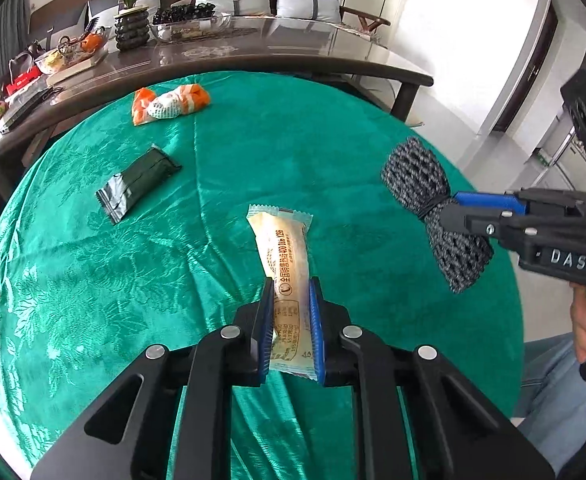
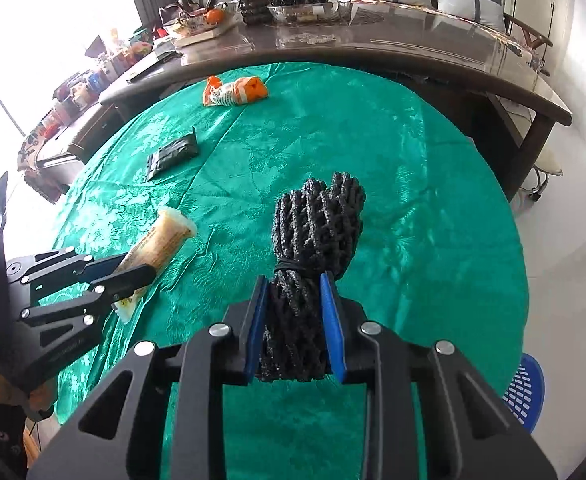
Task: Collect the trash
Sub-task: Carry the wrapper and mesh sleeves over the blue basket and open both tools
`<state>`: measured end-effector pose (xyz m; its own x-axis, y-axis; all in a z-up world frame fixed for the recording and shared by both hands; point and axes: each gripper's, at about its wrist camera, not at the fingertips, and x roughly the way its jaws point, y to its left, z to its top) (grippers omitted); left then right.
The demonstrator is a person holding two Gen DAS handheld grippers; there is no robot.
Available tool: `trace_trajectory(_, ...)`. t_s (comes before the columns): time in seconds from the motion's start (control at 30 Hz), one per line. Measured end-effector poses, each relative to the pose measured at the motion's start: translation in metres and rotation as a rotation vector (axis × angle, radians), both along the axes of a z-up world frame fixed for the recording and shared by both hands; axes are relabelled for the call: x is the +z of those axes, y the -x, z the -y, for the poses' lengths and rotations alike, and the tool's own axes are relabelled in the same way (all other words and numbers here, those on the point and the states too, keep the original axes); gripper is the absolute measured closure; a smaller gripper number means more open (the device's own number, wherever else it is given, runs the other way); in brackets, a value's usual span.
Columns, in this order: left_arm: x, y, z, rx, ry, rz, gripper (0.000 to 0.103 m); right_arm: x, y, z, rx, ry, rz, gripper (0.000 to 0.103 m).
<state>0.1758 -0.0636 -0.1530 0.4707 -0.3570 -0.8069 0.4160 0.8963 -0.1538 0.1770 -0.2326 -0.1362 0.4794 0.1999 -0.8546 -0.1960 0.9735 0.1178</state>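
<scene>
My left gripper [image 1: 291,286] is shut on a long cream snack wrapper [image 1: 283,248] and holds it above the green tablecloth [image 1: 93,280]. My right gripper [image 2: 295,280] is shut on a bundle of black foam netting [image 2: 317,220], also held above the cloth. In the left wrist view the right gripper [image 1: 451,206] with the netting [image 1: 417,172] is at the right. In the right wrist view the left gripper [image 2: 133,266] and the wrapper [image 2: 161,240] are at the left. A dark green packet [image 1: 137,184] [image 2: 173,154] and a crumpled orange-and-white wrapper [image 1: 169,104] [image 2: 233,92] lie on the far part of the cloth.
A long brown table [image 1: 253,56] runs behind the green table, carrying a potted plant [image 1: 131,16], glass bowls and other items. A blue perforated basket [image 2: 525,392] shows on the floor at the lower right.
</scene>
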Motion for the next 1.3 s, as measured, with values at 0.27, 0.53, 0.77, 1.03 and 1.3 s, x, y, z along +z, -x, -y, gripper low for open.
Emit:
trace_trajectory(0.27,0.009,0.011,0.03,-0.038,0.056,-0.024,0.088,-0.001,0.023,0.036,-0.04,-0.058,-0.004,0.077)
trace_trajectory(0.53,0.02,0.03,0.114,-0.178,0.11,-0.036,0.088,0.018,0.06,0.122,-0.168,-0.134,0.026,0.077)
trace_trajectory(0.77,0.017,0.057,0.227,-0.351,0.125,-0.081,0.087,0.013,0.106,0.233,-0.36,-0.132,0.009,0.077)
trace_trajectory(1.03,-0.026,0.073,0.347,-0.47,0.121,-0.185,0.087,-0.032,0.139,0.325,-0.529,-0.16,-0.063,0.077)
trace_trajectory(1.3,-0.081,0.062,0.417,-0.487,0.097,-0.267,0.087,-0.082,0.148,0.381,-0.623,-0.224,-0.118,0.077)
